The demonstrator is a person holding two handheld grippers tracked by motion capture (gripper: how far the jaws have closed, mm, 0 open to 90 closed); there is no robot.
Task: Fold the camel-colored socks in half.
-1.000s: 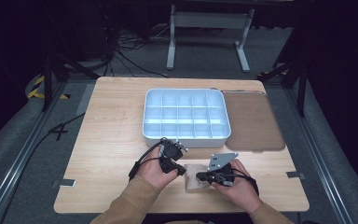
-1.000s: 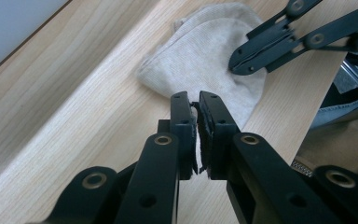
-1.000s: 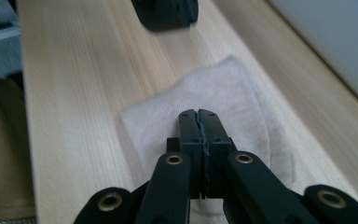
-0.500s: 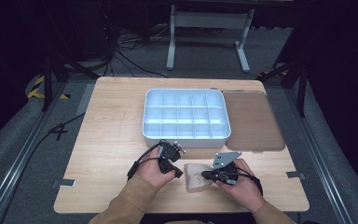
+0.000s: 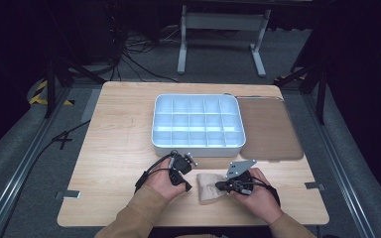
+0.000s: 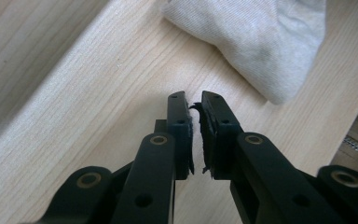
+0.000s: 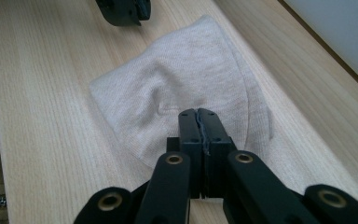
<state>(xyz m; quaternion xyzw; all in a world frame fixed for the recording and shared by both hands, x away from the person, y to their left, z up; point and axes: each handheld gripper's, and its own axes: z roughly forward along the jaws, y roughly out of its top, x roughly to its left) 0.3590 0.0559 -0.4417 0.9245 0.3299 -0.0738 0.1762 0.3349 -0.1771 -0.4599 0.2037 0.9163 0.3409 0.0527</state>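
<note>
Beige cloth (image 5: 211,186) lies on the tabletop (image 5: 119,139) between both grippers. Right gripper (image 7: 199,114): jaws closed over the cloth, a pinched fold possibly hidden. Left gripper (image 6: 193,105): jaws narrow, just been opening, empty; cloth at 1 o'clock, apart.

Both forearms come in from the near edge of the table, sleeves tan, and angle toward each other. The left hand (image 5: 164,179) wraps the left gripper (image 6: 194,101), whose jaws stand a narrow gap apart with nothing between them; they have just been opening a little. The right hand (image 5: 256,191) holds the right gripper (image 7: 198,113) pointing toward the left one, its jaws pressed together, pad against pad.
</note>
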